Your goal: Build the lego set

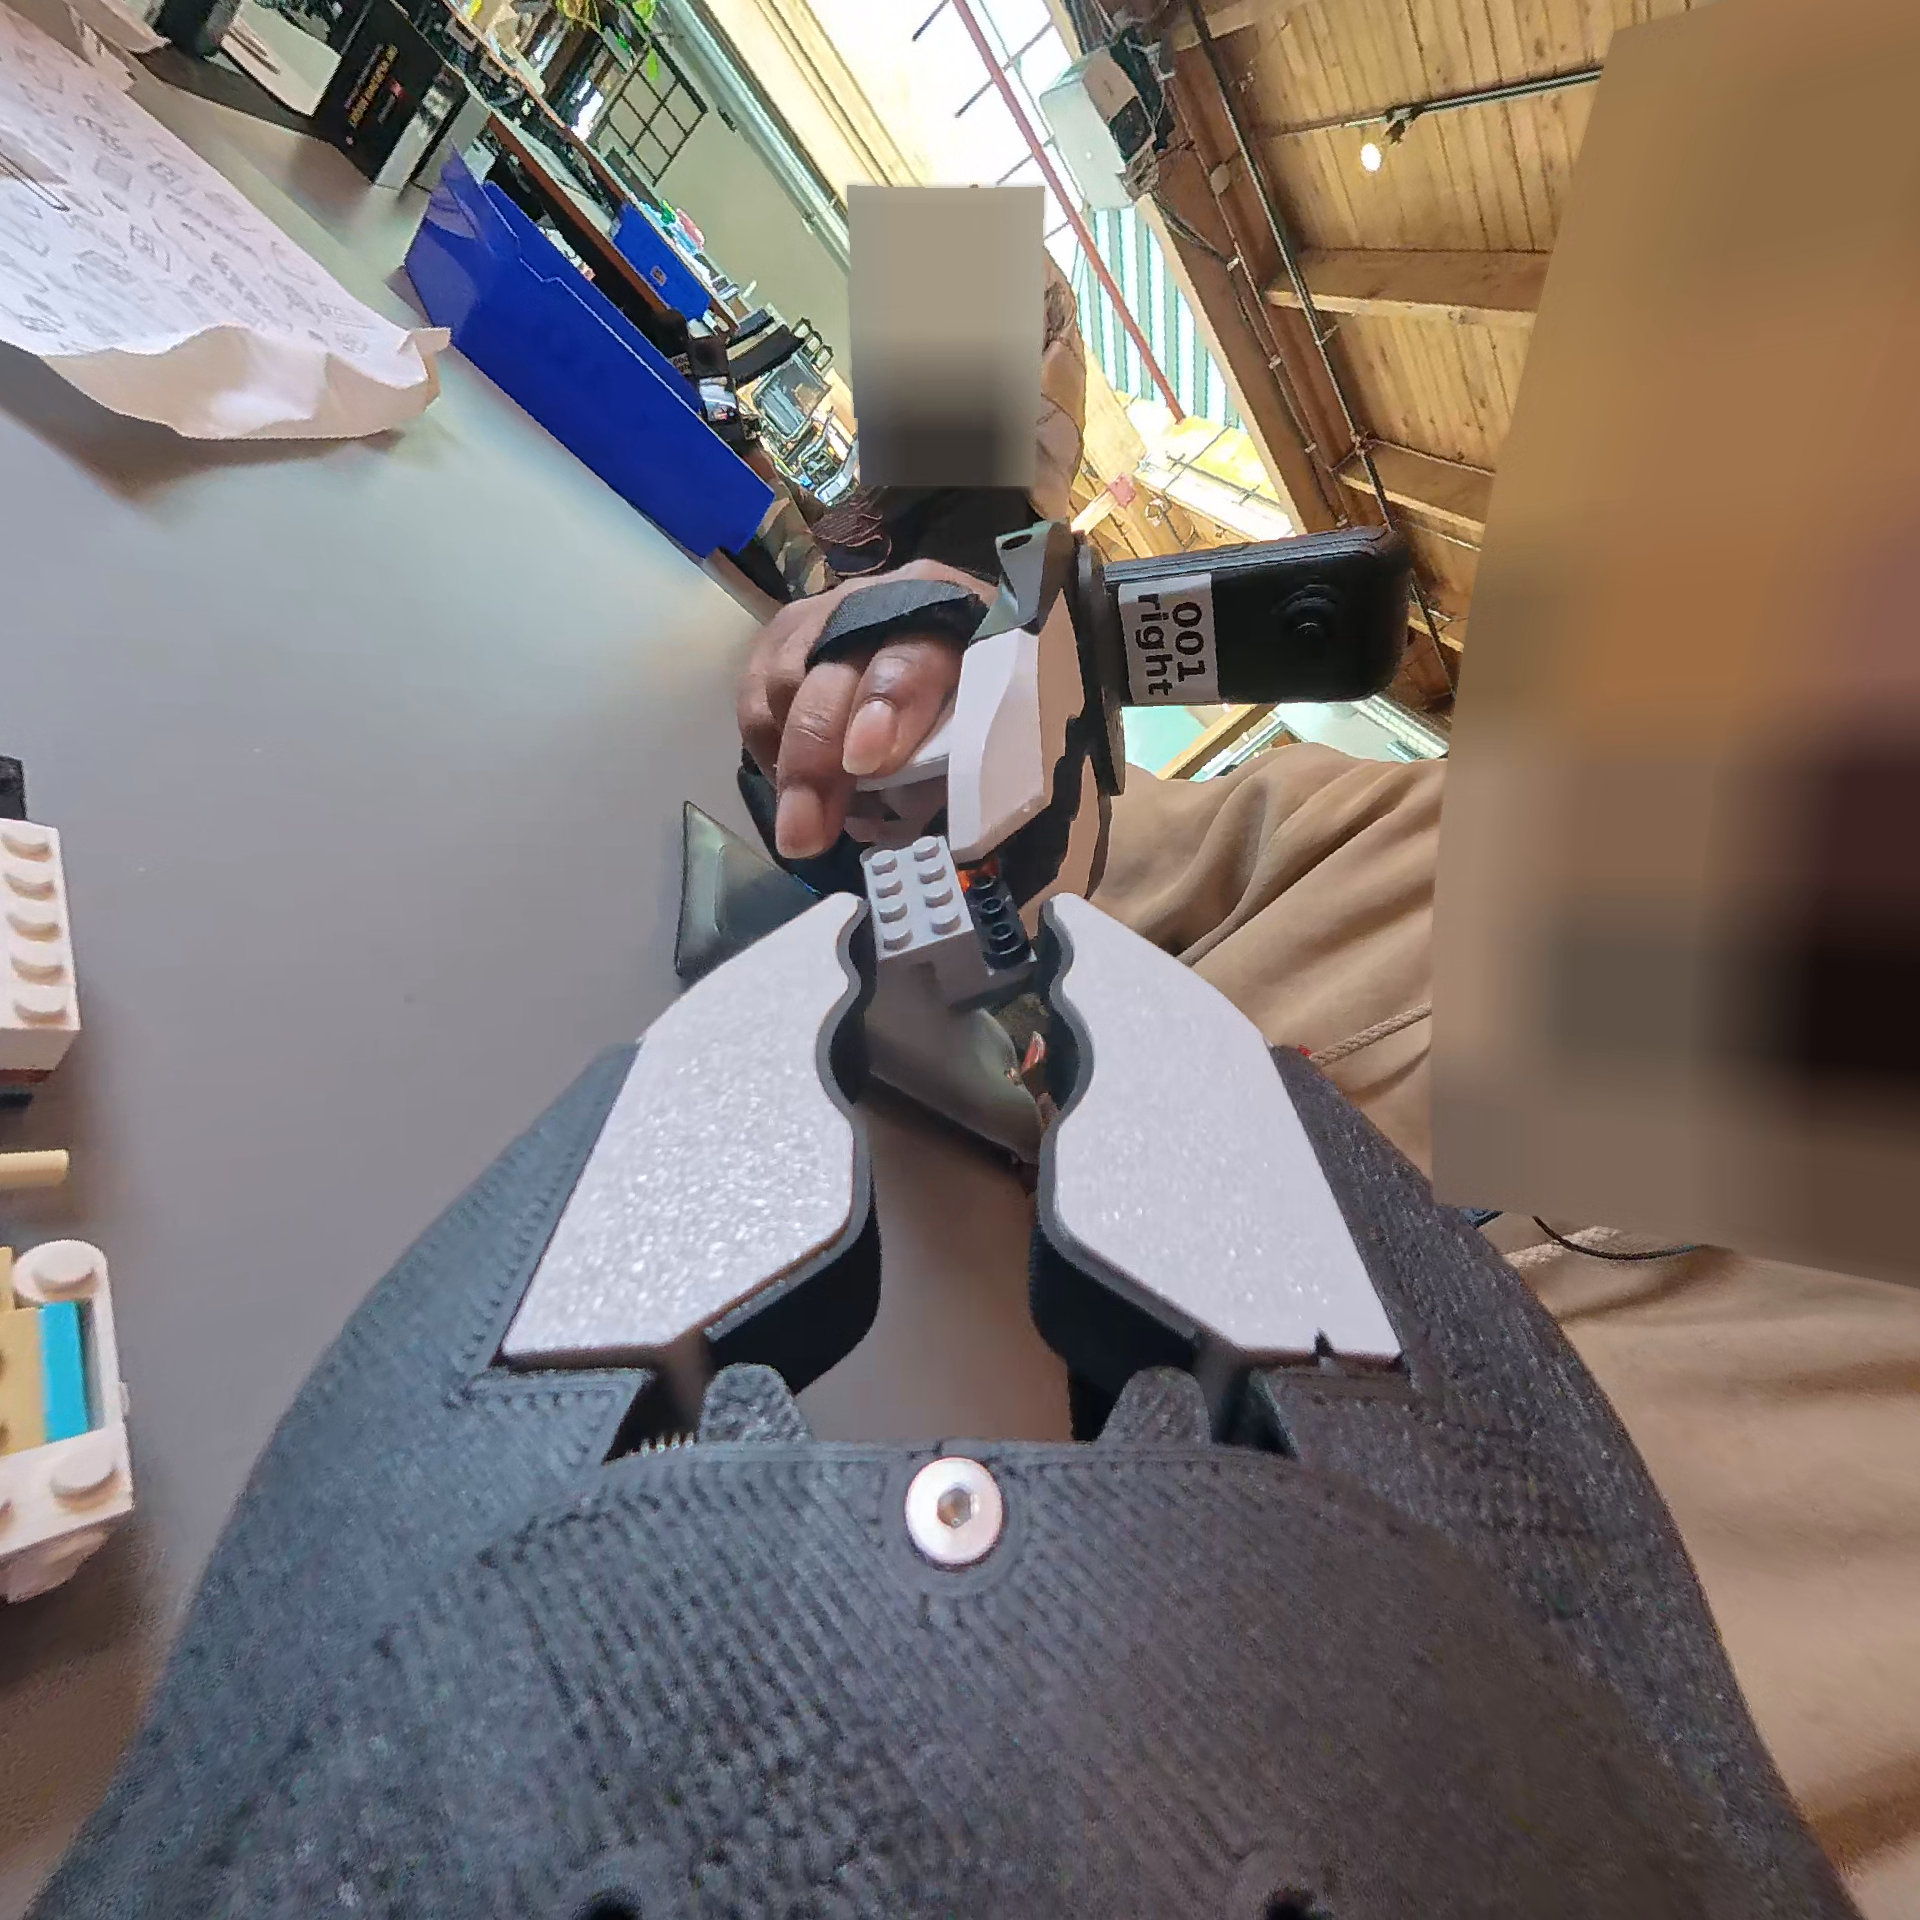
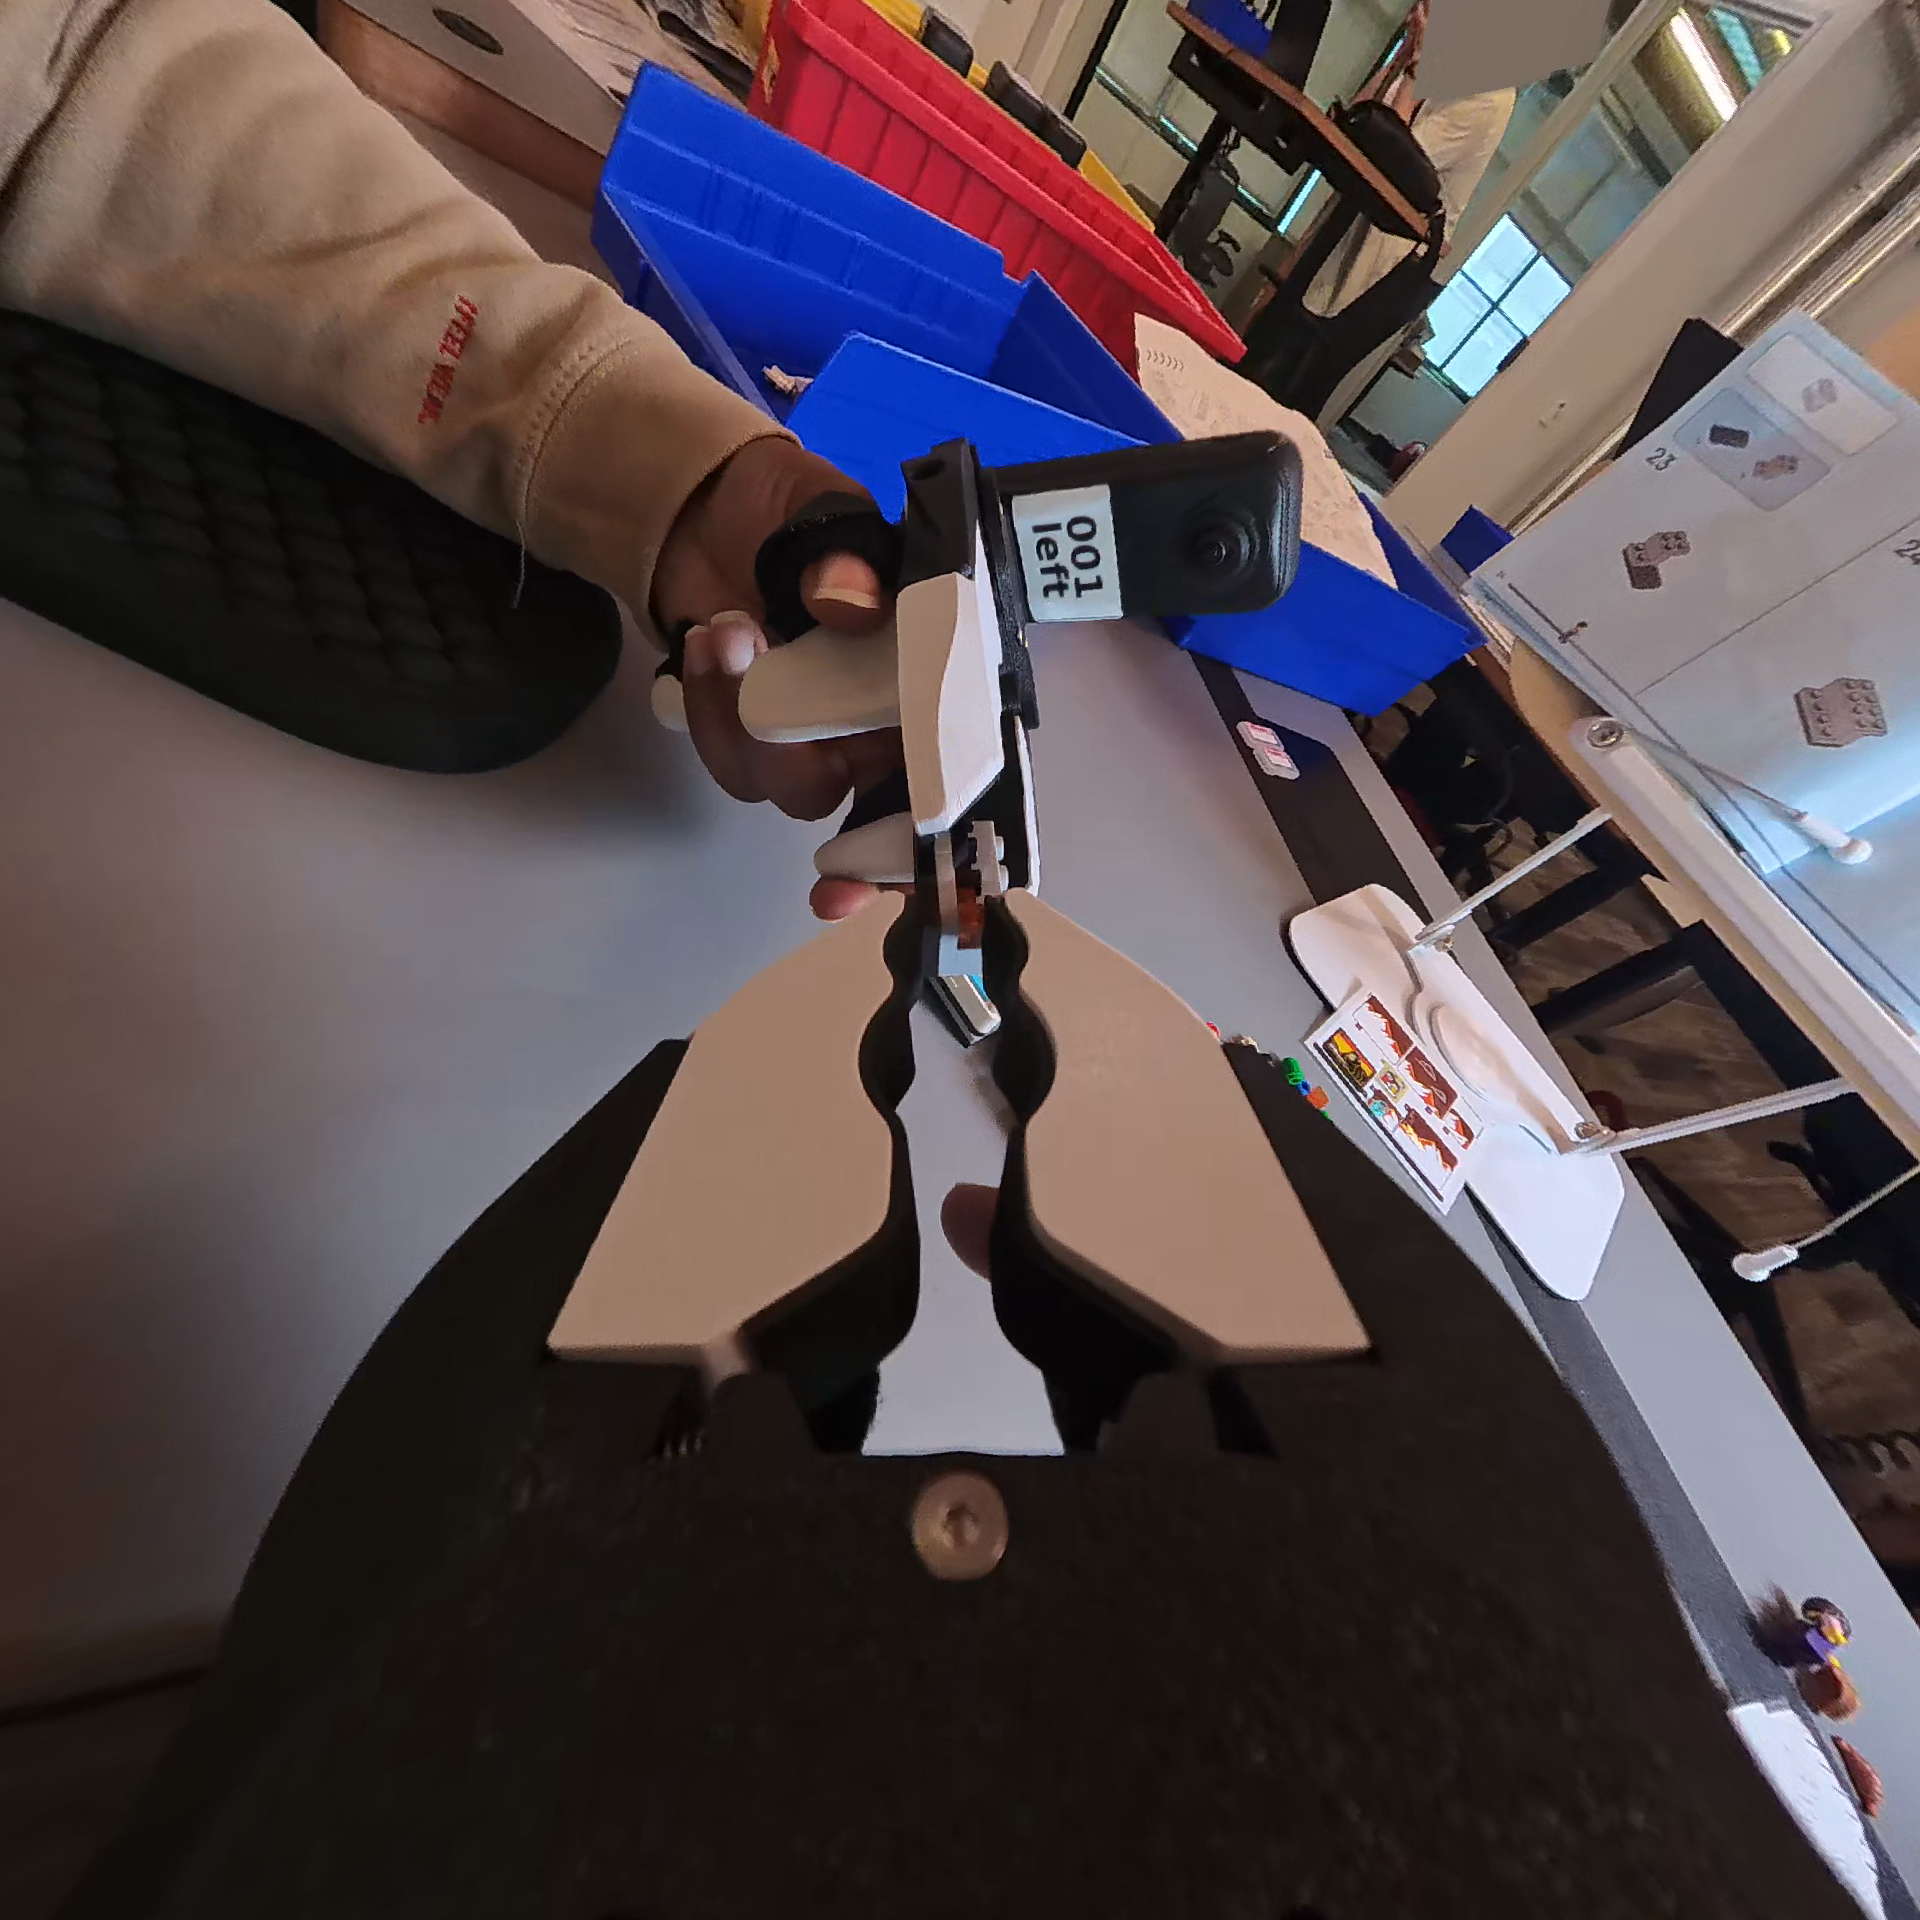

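Note:
In the left wrist view my left gripper [image 1: 951,935] is shut on a small lego assembly held above the table: a grey studded brick [image 1: 912,896] with a black brick [image 1: 1003,928] beside it and a grey sloped part [image 1: 925,1049] below. My right gripper [image 1: 1003,748] faces it from beyond, its tips against the top of the assembly. In the right wrist view my right gripper [image 2: 956,940] is closed on a small grey, brown and light-blue lego piece [image 2: 964,971], tip to tip with the left gripper [image 2: 961,727]. Whether both hold one joined piece is hidden.
White lego builds [image 1: 31,935] [image 1: 62,1403] sit at the table's left edge, near a printed paper sheet [image 1: 156,260]. Blue bins [image 2: 831,260] and a red bin [image 2: 966,156] stand behind. An instruction booklet [image 2: 1766,582] on a white stand, a sticker sheet [image 2: 1392,1101] and a minifigure [image 2: 1818,1652] lie right. Less than 4 cm separates the two grippers' tips.

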Motion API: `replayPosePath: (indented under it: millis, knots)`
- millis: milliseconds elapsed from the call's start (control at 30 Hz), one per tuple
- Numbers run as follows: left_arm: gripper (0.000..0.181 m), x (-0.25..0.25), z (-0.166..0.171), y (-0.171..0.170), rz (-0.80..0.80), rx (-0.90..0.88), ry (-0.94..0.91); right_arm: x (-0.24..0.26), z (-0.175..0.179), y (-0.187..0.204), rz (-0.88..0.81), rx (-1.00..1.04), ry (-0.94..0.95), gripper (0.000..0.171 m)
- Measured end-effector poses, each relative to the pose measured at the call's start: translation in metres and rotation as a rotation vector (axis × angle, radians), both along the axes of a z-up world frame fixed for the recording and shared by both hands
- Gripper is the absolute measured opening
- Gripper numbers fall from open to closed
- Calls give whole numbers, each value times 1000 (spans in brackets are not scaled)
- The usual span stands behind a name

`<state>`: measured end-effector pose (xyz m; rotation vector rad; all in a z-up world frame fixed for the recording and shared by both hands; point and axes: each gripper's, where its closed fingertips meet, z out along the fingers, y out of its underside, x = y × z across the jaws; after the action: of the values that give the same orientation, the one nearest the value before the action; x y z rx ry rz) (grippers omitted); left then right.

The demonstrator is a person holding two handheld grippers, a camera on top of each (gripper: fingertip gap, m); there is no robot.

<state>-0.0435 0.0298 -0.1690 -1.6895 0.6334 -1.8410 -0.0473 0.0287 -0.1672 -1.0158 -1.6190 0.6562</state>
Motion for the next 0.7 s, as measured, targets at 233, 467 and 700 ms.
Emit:
replayPosePath:
  millis: [233,467,700]
  knots:
    - [30,1,-6,0,8,48,48,1,-6,0,11,9,-31,11]
    - [29,-1,-33,11,136,486,393,13,-21,4,72,-210,-120,36]
    - [29,9,-67,6,103,809,666,14,-70,11,33,-205,-312,37]
